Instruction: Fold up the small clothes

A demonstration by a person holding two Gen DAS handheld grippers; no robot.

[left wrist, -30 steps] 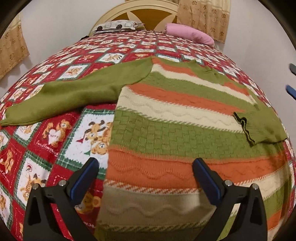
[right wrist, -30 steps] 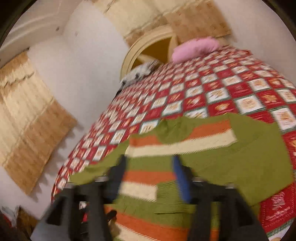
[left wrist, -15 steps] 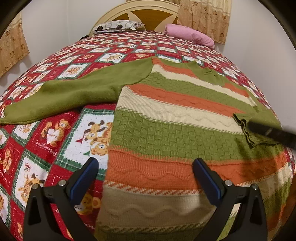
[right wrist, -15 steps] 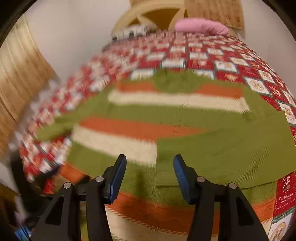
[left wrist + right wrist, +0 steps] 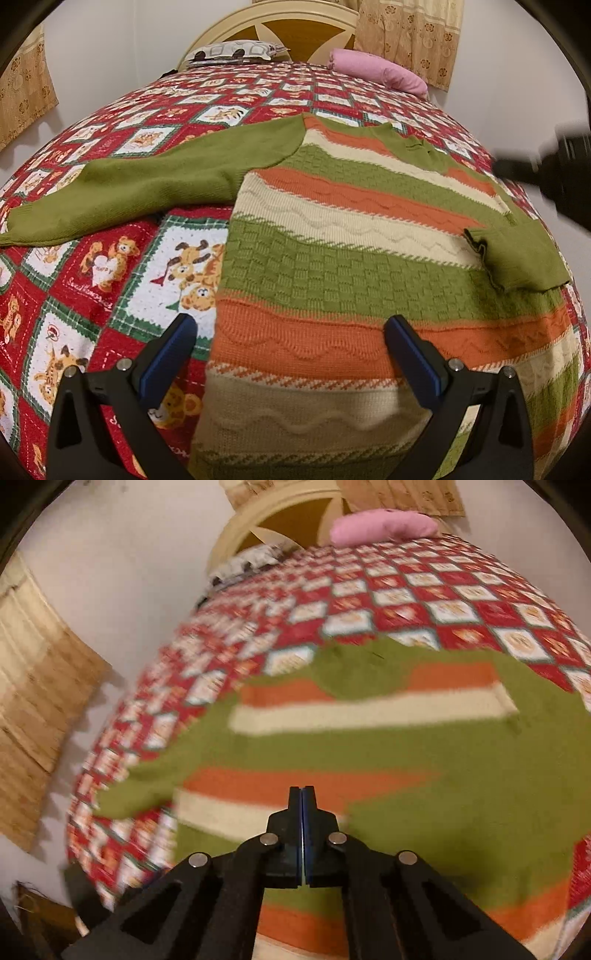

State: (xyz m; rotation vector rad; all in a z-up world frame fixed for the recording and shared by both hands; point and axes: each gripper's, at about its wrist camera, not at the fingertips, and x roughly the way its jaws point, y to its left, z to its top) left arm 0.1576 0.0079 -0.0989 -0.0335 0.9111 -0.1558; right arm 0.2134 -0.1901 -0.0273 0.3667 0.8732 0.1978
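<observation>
A striped sweater (image 5: 343, 258) in green, orange and cream lies flat on the bed. Its left green sleeve (image 5: 147, 184) stretches out to the left. Its right sleeve (image 5: 517, 258) is folded in over the body. My left gripper (image 5: 291, 354) is open and empty, hovering over the sweater's lower hem. My right gripper (image 5: 302, 805) is shut with nothing between its fingers, held above the sweater (image 5: 369, 746). It shows as a dark blur at the right edge of the left wrist view (image 5: 546, 170).
The bed has a red patchwork quilt (image 5: 110, 280) with bear pictures. A pink pillow (image 5: 376, 70) and a spotted pillow (image 5: 232, 50) lie by the cream headboard (image 5: 273, 22). Curtains (image 5: 33, 701) hang on the left wall.
My right gripper has closed from open and swung up and back over the sweater. The left gripper has stayed still. The sweater has not moved.
</observation>
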